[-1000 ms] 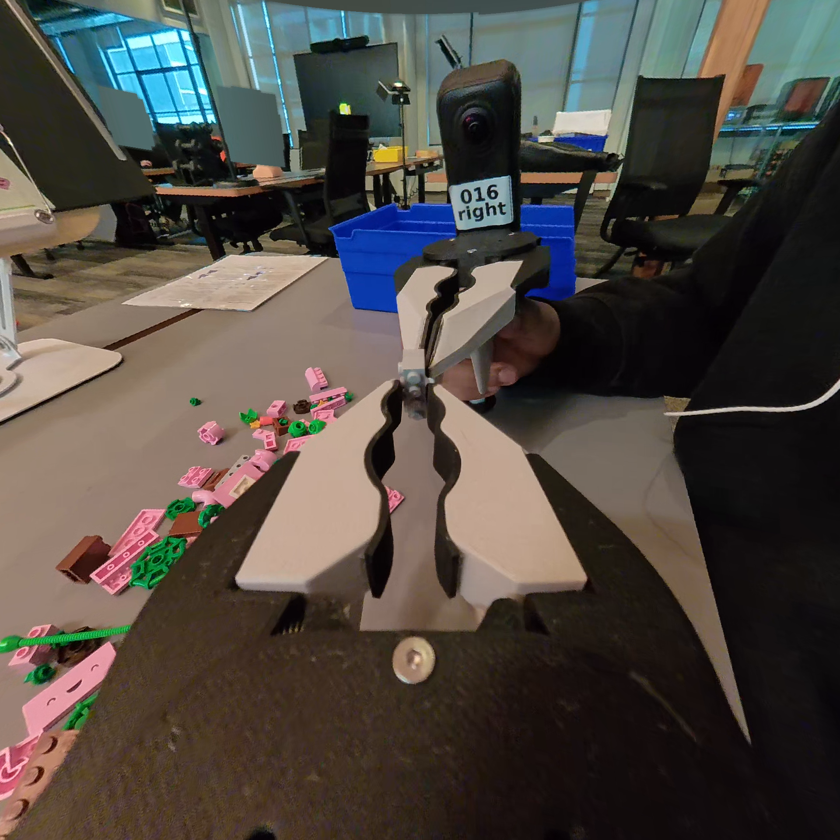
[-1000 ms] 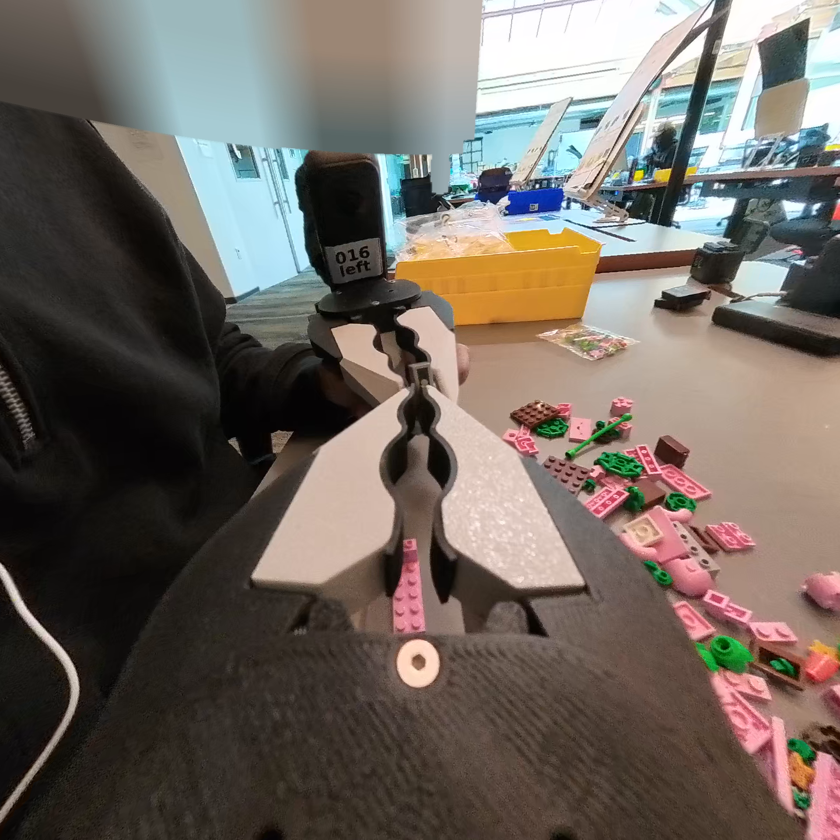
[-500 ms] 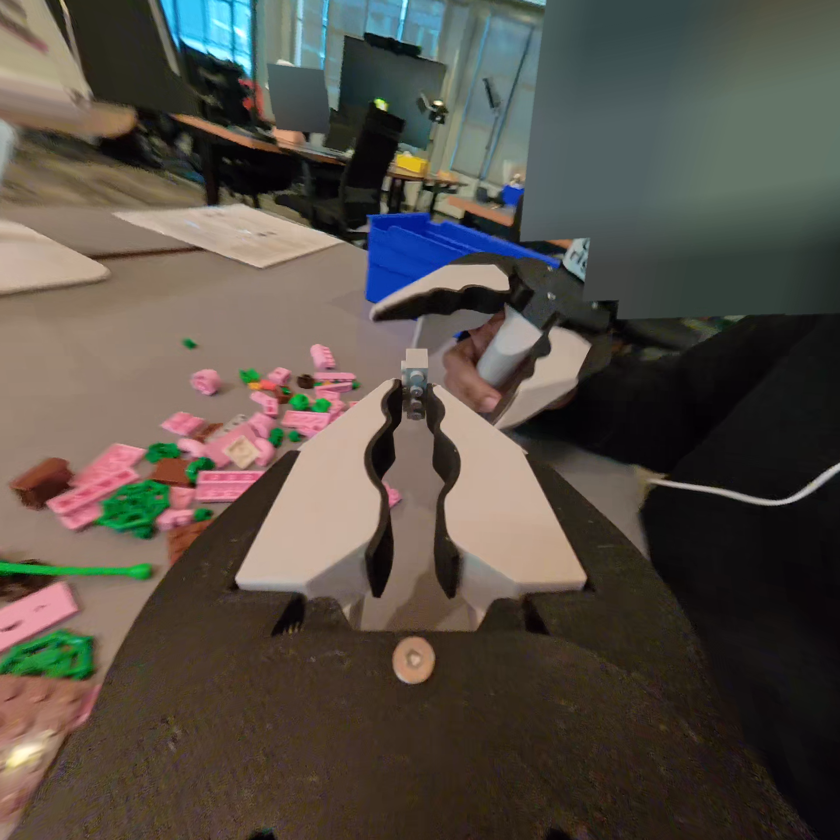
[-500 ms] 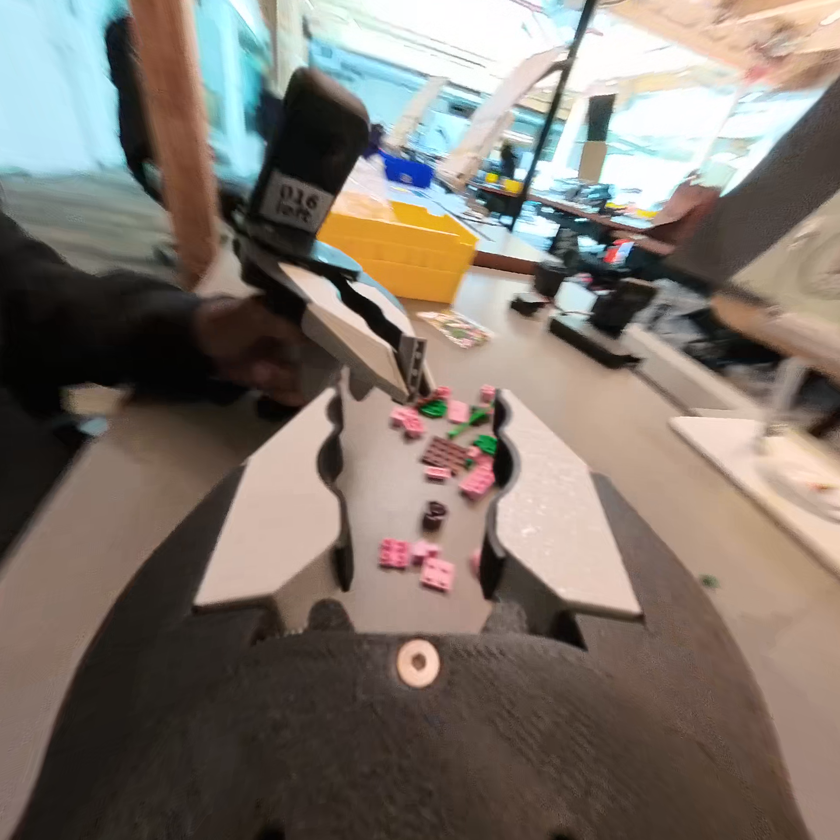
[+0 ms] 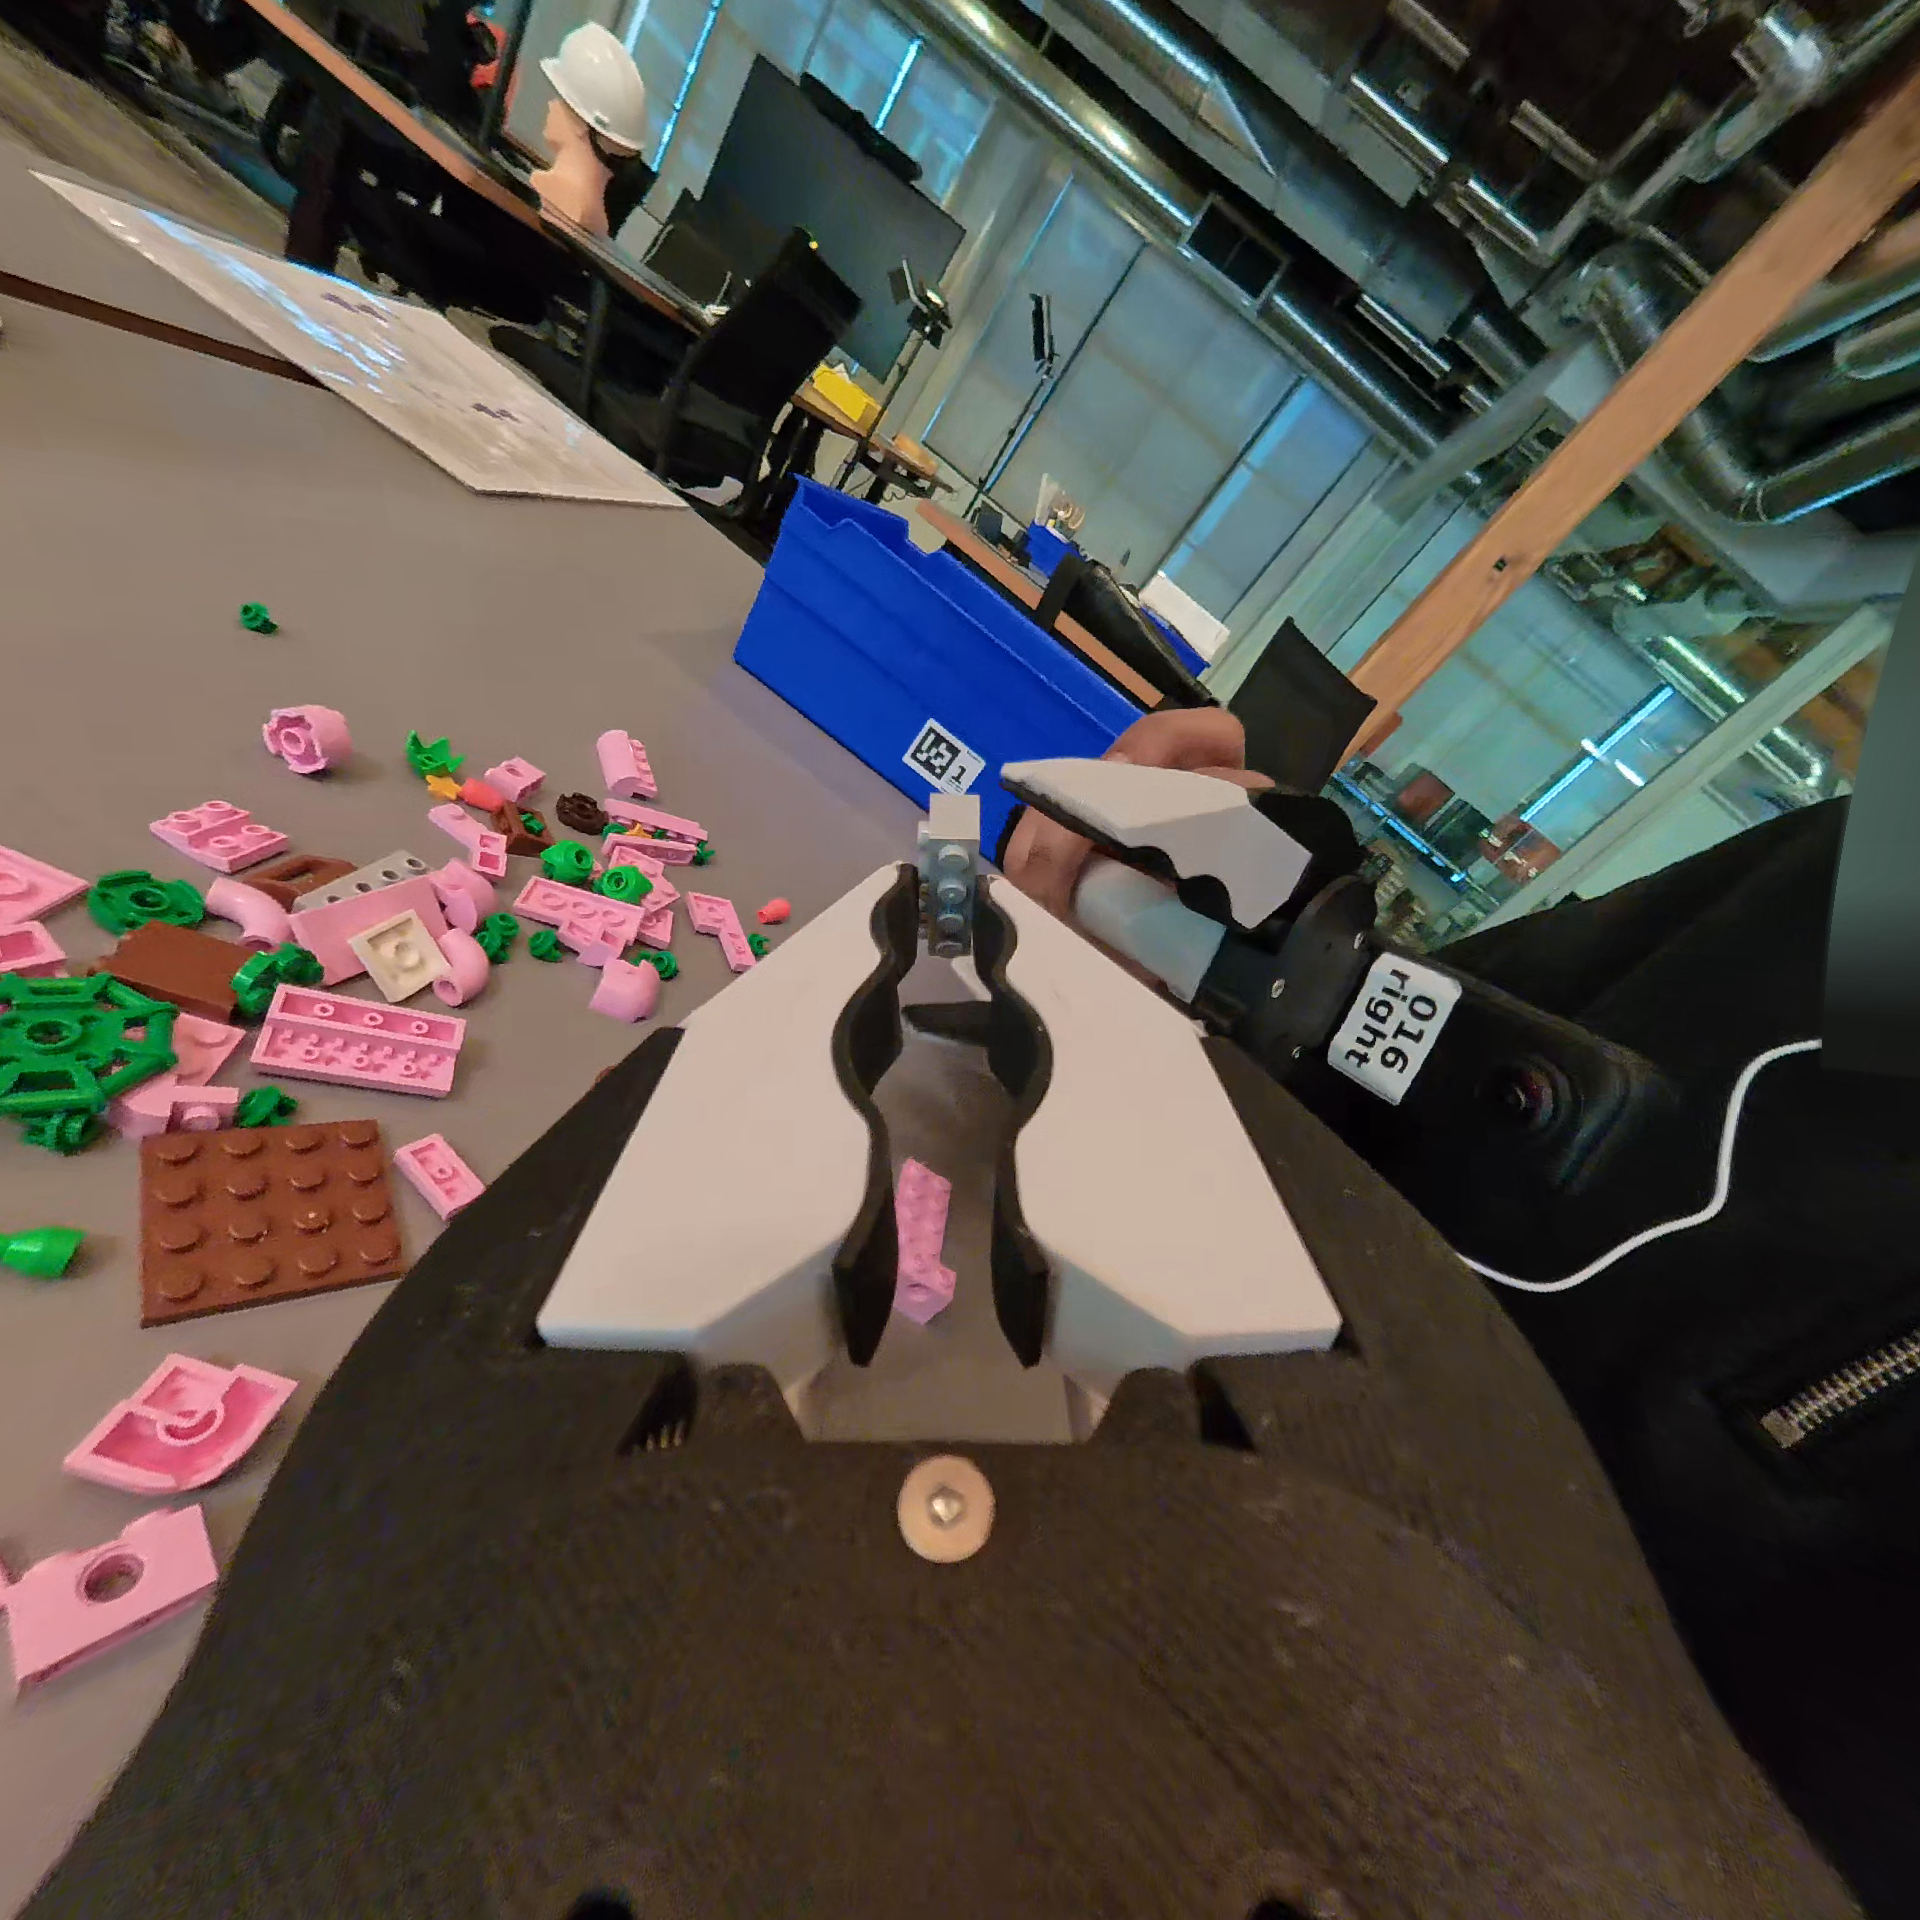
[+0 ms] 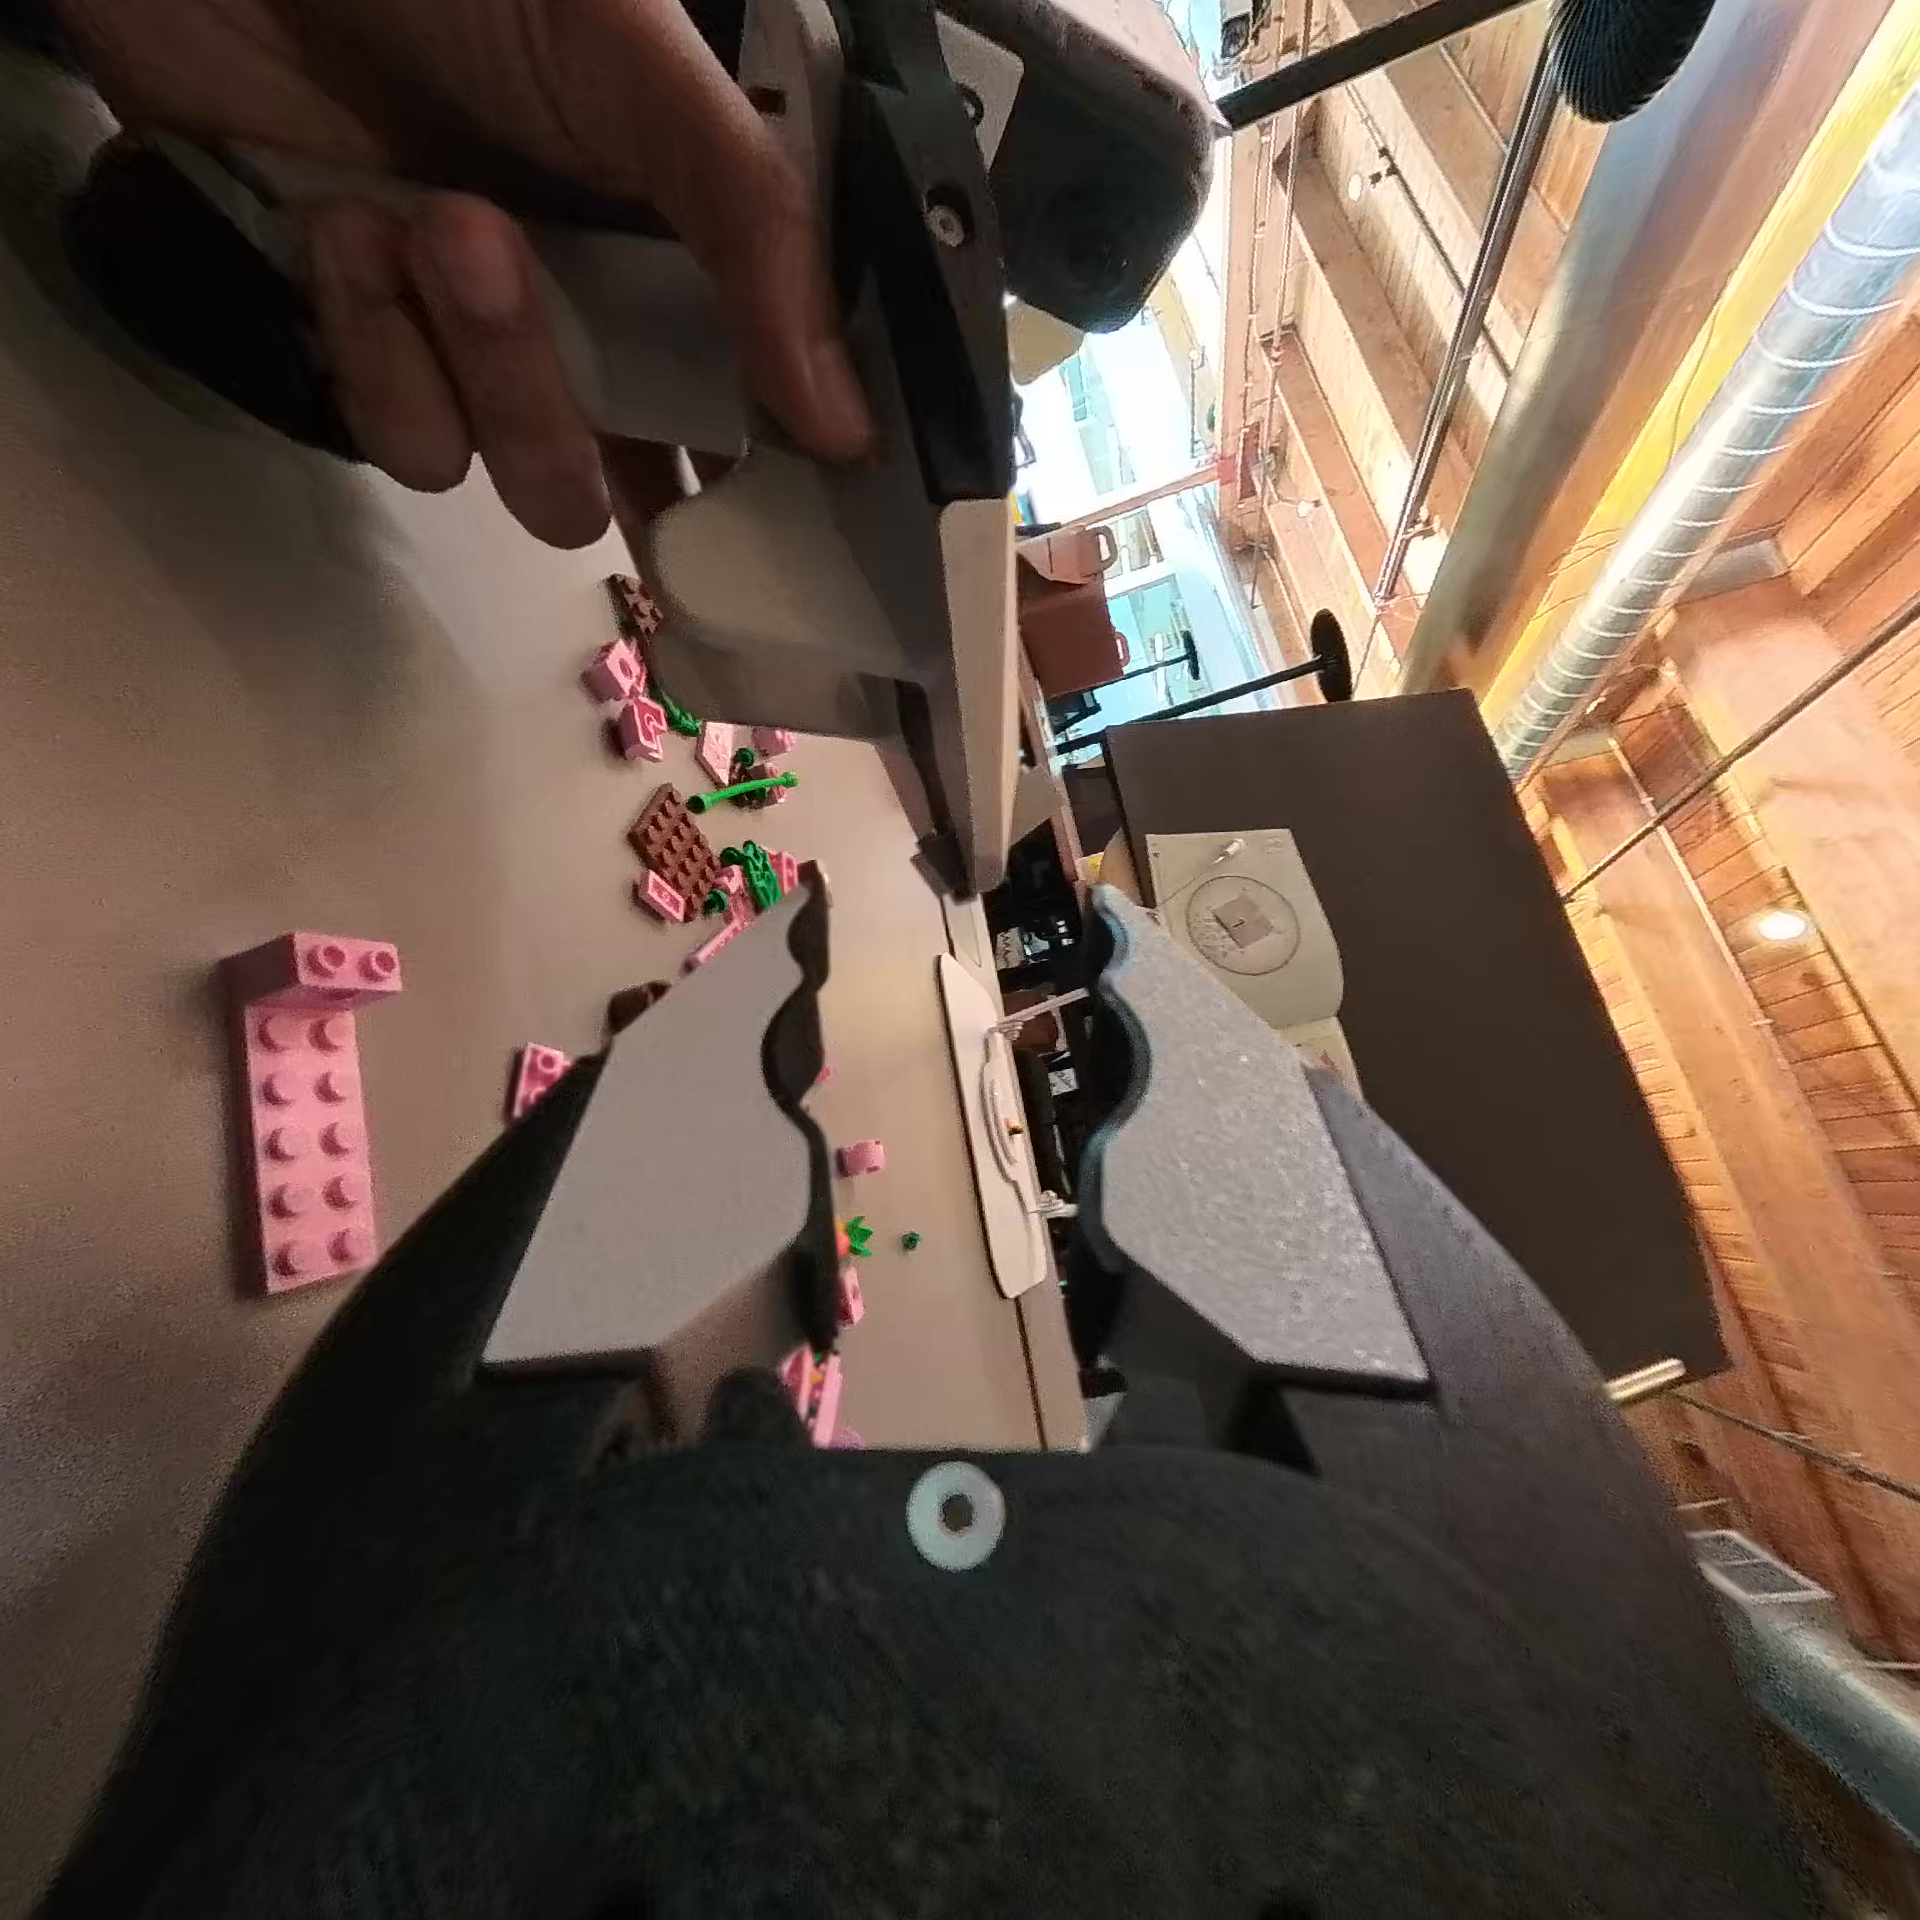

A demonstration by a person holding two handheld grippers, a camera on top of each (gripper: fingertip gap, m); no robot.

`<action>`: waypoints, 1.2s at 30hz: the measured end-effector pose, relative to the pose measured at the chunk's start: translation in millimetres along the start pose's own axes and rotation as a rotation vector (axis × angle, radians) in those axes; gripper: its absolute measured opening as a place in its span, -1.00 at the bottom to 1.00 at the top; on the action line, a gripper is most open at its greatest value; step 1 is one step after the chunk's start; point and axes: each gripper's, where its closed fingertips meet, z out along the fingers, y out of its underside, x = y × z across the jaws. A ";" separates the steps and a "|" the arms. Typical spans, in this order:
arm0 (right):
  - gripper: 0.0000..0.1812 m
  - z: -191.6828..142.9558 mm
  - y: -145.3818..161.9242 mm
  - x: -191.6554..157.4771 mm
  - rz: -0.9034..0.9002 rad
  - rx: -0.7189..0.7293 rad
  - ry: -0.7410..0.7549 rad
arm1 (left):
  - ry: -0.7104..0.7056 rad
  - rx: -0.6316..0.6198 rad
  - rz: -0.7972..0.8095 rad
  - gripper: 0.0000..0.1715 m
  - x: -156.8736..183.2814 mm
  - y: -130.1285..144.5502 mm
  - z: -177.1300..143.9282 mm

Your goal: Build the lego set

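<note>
My left gripper (image 5: 948, 888) is shut on a small grey lego piece (image 5: 954, 826) that stands up out of its tips, above the table. My right gripper (image 6: 961, 894) is open and empty, rolled on its side; in the left wrist view it (image 5: 1049, 842) sits just right of the grey piece, apart from it. A pink lego assembly (image 6: 301, 1112) lies on the table left of the right gripper. A pink plate (image 5: 920, 1236) lies on the table below my left fingers. The left gripper's tip (image 6: 961, 831) points down in front of the right gripper.
Loose pink, green and brown pieces are spread over the grey table (image 5: 468, 582), among them a brown plate (image 5: 265, 1216) and a green round piece (image 5: 62, 1039). A blue bin (image 5: 883, 644) stands behind, a paper sheet (image 5: 364, 343) far left. The person's dark sleeve (image 5: 1662, 1039) fills the right. My left and right fingertips are right by each other. About 11 cm separates my right fingertips from the brown plate (image 5: 265, 1216). It is also in sight in the right wrist view (image 6: 675, 847).
My right gripper has opened, come off the grey piece and rolled onto its side. My left gripper still holds the grey piece and has tilted toward the table.
</note>
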 end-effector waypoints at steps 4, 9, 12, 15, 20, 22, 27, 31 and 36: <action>-0.62 -2.0 -4.9 0.0 -0.072 0.007 0.020 | 0.031 0.008 -0.046 -0.91 0.9 -0.7 -0.6; -0.70 -1.5 -7.8 -4.1 -0.177 0.002 0.041 | 0.081 -0.024 -0.069 -0.91 8.1 5.7 3.6; -0.79 -3.2 -9.9 -0.1 -0.187 0.013 0.066 | 0.127 -0.040 -0.105 -0.90 13.0 8.7 5.0; -0.81 -5.0 -11.5 1.7 -0.157 0.030 0.059 | 0.176 -0.049 -0.144 -0.88 17.8 10.1 5.0; -0.83 -7.7 -14.2 5.7 -0.049 0.064 0.038 | 0.240 -0.050 -0.170 -0.83 25.5 9.2 3.6; -0.83 -8.5 -14.1 8.0 0.052 0.083 0.009 | 0.274 -0.039 -0.183 -0.76 29.3 6.7 1.9; -0.90 -9.9 -3.8 20.0 0.375 0.127 -0.062 | 0.302 0.005 -0.214 -0.61 28.5 -2.0 -3.6; -0.91 -10.8 -0.3 26.9 0.748 0.201 -0.193 | 0.284 0.016 -0.231 -0.60 22.9 -3.8 -4.9; -0.91 -13.6 -8.3 24.7 1.218 0.336 -0.472 | 0.249 0.041 -0.217 -0.55 18.0 -7.7 -6.0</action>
